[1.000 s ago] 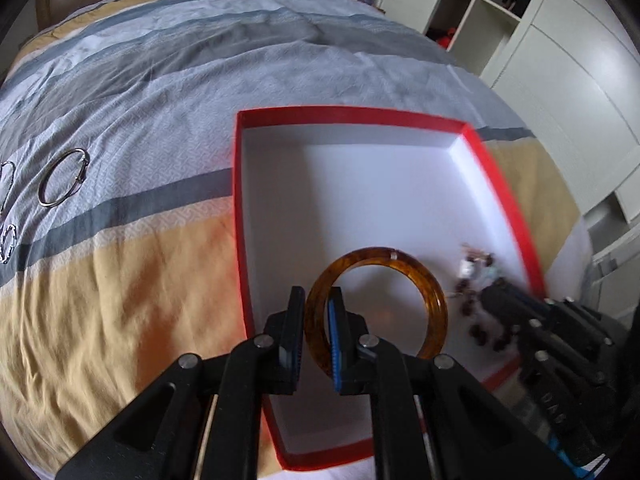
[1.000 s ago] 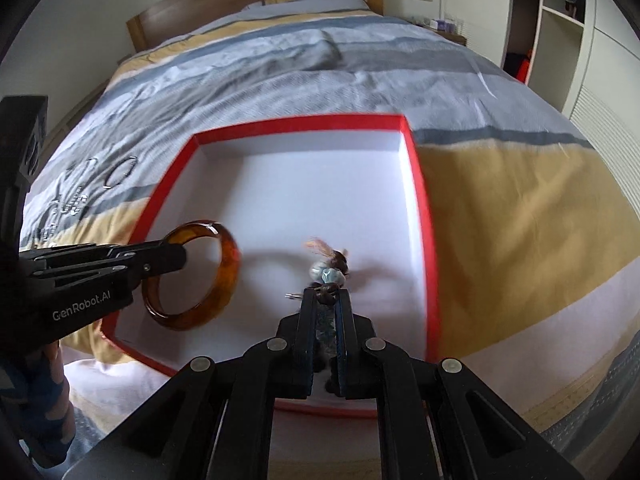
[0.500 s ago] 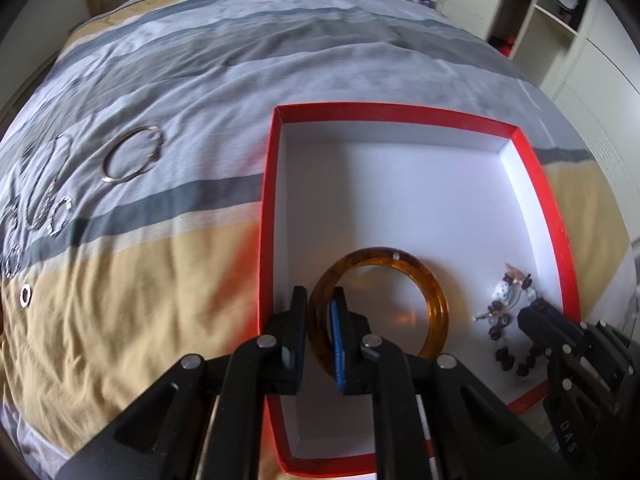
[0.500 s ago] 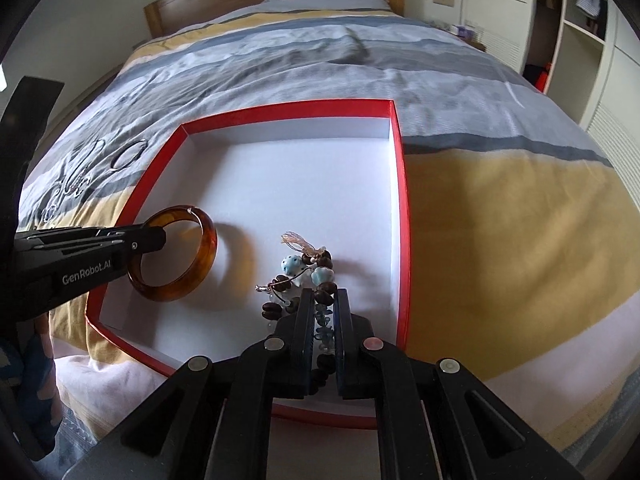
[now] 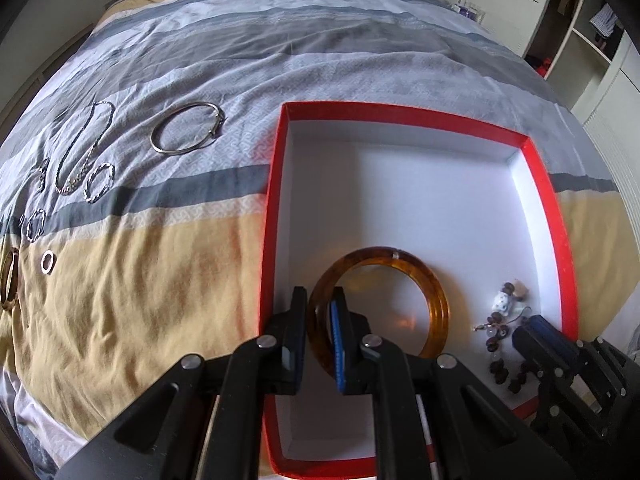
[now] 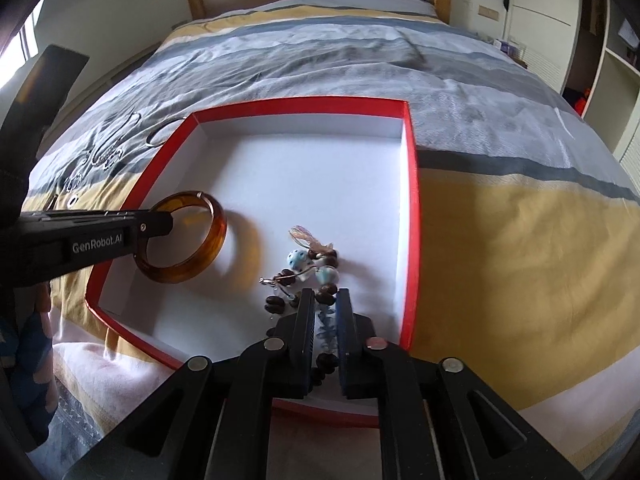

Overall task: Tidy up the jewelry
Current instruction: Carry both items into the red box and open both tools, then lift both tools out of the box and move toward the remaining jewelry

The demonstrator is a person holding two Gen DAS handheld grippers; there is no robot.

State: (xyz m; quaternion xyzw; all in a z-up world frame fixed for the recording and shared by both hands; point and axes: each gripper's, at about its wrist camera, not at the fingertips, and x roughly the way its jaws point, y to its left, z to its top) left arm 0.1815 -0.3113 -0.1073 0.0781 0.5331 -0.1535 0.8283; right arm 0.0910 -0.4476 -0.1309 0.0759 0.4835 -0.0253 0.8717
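A red box [image 5: 540, 184] with a white inside lies on the striped bed; it also shows in the right wrist view [image 6: 412, 208]. My left gripper [image 5: 320, 312] is shut on an amber bangle [image 5: 436, 300], held over the box's near left part; the bangle also shows in the right wrist view [image 6: 200, 268]. My right gripper [image 6: 325, 312] is shut on a beaded bracelet [image 6: 308, 268] of brown and pale blue beads, whose free end rests on the box floor at the near right. The beads also show in the left wrist view [image 5: 502, 308].
Loose jewelry lies on the bedspread left of the box: a silver bangle [image 5: 186, 128], a chain [image 5: 84, 148], small twisted rings [image 5: 99, 182] and a gold bangle [image 5: 9, 276] at the far left edge. Wardrobes and shelves stand to the right.
Both grippers have lowered their jewelry into the box; the beaded bracelet now rests partly on the box floor. The left view has swung, showing more jewelry on the bed.
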